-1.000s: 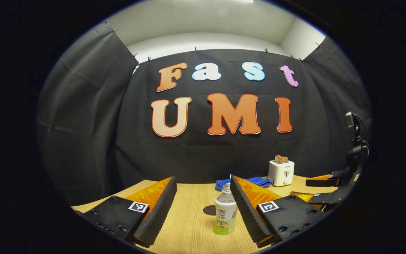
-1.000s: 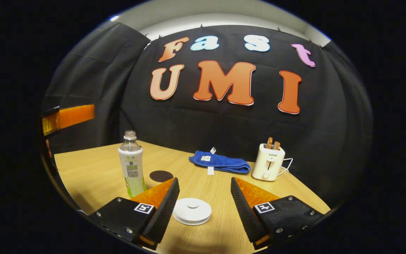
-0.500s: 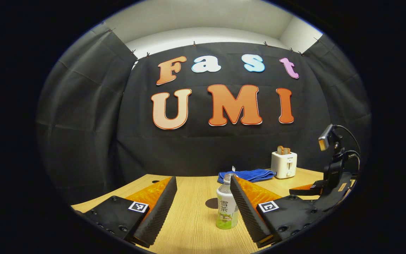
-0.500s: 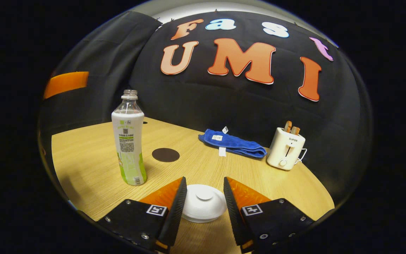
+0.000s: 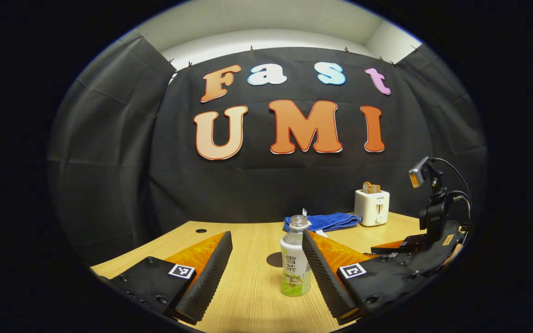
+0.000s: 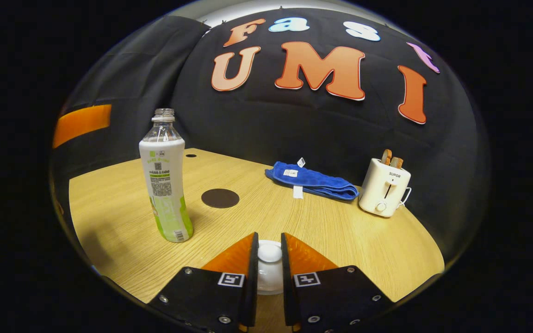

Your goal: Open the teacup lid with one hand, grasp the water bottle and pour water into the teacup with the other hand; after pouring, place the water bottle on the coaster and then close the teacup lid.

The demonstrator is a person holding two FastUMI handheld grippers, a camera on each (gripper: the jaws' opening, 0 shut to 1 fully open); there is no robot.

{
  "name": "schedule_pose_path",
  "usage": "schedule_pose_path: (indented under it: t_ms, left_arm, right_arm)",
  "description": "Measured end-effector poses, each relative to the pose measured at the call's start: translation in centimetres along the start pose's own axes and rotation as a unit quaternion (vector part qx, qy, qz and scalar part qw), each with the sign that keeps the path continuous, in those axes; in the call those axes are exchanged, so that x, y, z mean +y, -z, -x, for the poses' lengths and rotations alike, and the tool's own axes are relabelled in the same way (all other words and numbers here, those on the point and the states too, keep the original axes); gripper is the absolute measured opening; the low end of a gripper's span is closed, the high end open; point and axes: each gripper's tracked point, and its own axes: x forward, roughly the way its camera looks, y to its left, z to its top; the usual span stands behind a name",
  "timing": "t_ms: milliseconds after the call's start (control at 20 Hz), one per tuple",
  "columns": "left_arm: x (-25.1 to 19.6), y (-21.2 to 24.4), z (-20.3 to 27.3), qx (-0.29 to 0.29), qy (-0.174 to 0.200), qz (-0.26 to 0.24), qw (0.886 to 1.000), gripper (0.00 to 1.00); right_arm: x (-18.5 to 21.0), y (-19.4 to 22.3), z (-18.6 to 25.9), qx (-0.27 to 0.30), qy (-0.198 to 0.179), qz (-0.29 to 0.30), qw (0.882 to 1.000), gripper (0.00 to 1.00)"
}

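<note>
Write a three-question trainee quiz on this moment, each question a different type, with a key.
1. True or false: the bottle stands upright on the table, with no cap on it.
2. Multiple choice: the right tool has closed in around A) the towel B) the knob of the lid C) the toaster.
3. Fill in: the round dark disc beside the bottle is the ____.

Key: 1 true; 2 B; 3 coaster. The left tool is open, with the bottle ahead, near its right finger.
</note>
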Motion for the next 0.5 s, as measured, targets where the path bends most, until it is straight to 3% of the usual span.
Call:
schedule_pose_path:
  t_ms: [500]
  left_arm:
    - [-5.2,5.3,-2.6,0.055,0.063,0.01,0.996,0.98]
  right_arm:
    - [-2.2,-2.9,2.2,-0.033,-0.011,-0.077,0.996,0.22]
